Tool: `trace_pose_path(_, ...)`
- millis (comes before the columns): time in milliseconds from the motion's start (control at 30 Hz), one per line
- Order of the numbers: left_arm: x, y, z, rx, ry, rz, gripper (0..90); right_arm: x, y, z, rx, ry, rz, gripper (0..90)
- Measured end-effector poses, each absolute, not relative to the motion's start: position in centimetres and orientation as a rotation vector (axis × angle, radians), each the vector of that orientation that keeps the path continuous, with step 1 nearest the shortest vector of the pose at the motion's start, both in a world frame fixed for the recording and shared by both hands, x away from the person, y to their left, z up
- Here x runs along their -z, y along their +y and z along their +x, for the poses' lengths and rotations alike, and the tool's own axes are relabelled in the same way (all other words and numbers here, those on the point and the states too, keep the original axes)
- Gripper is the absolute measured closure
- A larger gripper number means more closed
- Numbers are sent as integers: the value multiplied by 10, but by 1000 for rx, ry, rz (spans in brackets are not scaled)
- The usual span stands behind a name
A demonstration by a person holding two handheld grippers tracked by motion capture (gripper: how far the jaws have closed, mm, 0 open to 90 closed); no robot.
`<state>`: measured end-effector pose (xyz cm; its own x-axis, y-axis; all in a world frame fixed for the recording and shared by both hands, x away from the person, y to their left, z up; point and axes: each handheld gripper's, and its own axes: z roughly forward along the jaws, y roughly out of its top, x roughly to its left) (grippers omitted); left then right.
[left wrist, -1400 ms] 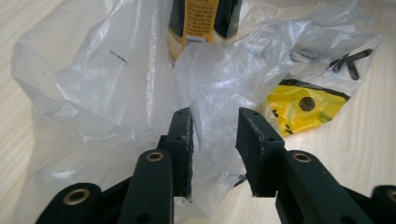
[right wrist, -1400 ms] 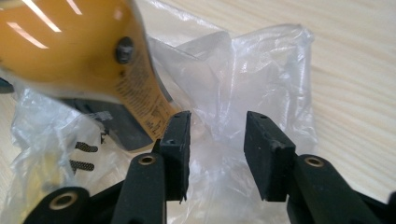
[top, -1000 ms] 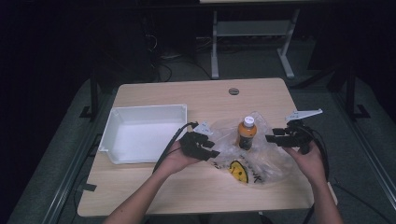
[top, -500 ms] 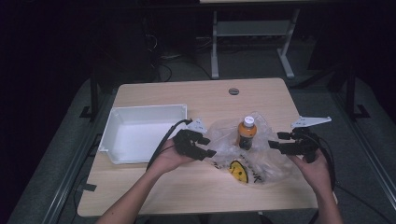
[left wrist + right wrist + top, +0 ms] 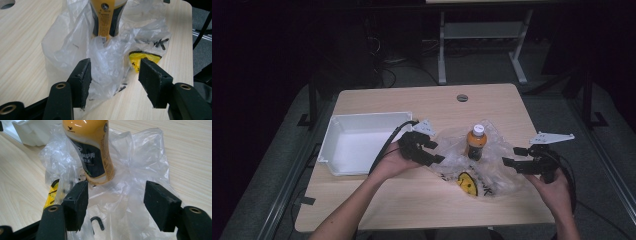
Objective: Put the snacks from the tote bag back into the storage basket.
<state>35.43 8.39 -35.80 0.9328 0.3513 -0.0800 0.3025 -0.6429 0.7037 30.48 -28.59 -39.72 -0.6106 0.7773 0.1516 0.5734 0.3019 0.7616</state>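
While the bottle [image 5: 476, 142] is standing upright on the crumpled plastic bag [image 5: 484, 172] mid-table [image 5: 422, 200], I'm holding the left gripper [image 5: 434, 152] and right gripper [image 5: 511, 156] either side, jaws apart, gripping nothing.

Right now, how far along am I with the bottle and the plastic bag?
Done: the orange drink bottle with a white cap stands upright on the crumpled clear plastic bag. In hand: nothing; the left gripper and right gripper flank the bag, jaws open. Left: probably gripping the bag's edges. The white plastic tray holds nothing, if that's the destination.
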Motion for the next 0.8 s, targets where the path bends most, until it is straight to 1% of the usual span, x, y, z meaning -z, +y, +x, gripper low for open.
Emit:
trace_pose_path(333,345,68,364,-78,421,2340,400,400,-289,298,-1197,2325,1241,332)
trace_pose_path(800,331,48,379,-78,377,2367,390,398,-291,293,-1199,2322,1220,313)
